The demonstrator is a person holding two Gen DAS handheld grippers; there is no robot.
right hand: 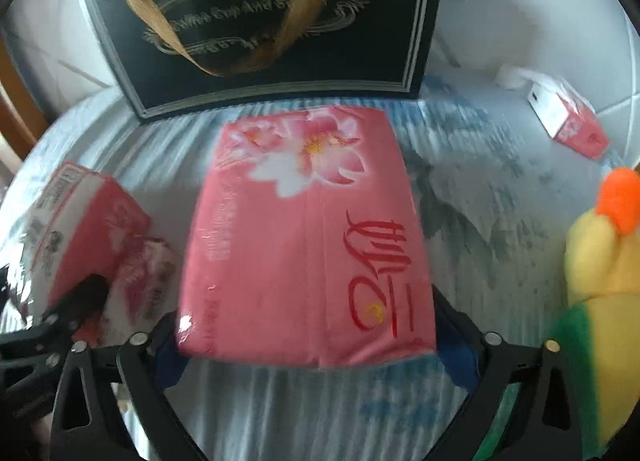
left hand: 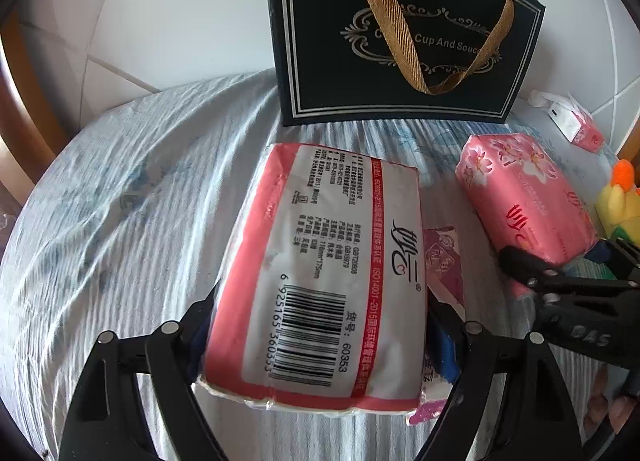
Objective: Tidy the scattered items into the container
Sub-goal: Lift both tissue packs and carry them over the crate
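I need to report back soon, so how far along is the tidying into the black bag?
Done: nothing shows inside the black gift bag with gold ribbon handles; its interior is hidden.

In hand: the left gripper clamps the barcode-side-up tissue pack; the right gripper straddles the pink flowered tissue pack.

Left: both packs, the small tissue box, and the yellow plush toy.

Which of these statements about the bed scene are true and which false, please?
1. The dark gift bag with a gold ribbon handle stands upright. True.
2. The left gripper holds a tissue pack with its white barcode side facing up. True.
3. The pink flower-printed tissue pack lies inside the bag. False: it sits between the right gripper's fingers, in front of the bag.
4. The yellow plush toy with an orange tuft is held by a gripper. False: no gripper touches it.
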